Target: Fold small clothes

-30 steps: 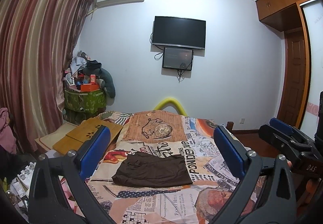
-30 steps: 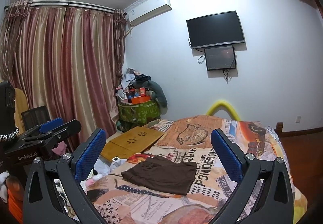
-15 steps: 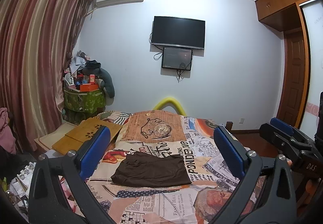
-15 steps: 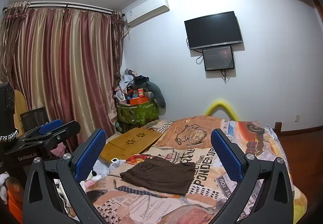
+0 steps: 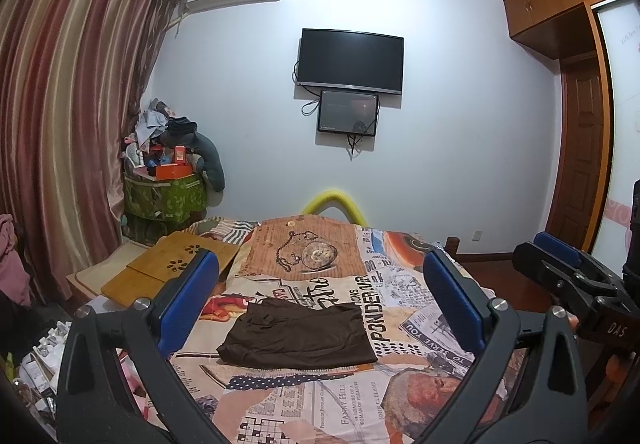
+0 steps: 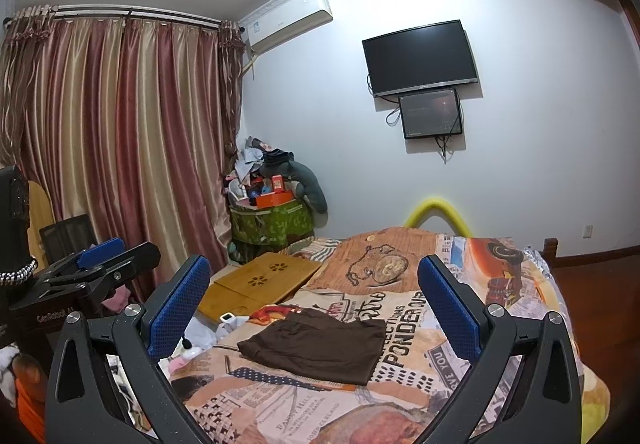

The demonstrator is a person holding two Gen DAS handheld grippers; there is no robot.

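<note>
While both tongs gape wide, empty | brown garment [image 5: 298,334] flat on bedspread [image 5: 400,284] | wooden board [image 6: 260,284] beside.

Beyond the spread jaws a newsprint-patterned bed [image 5: 320,396] meets a pale wall [image 5: 460,104] carrying a dark television [image 5: 350,60], striped curtains [image 6: 120,148] left, wooden door [image 5: 580,164] right.

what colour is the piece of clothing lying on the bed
Dark brown, plain with no pattern. The garment shows best in the left wrist view, lying flat on the newspaper-print bedspread.
</note>
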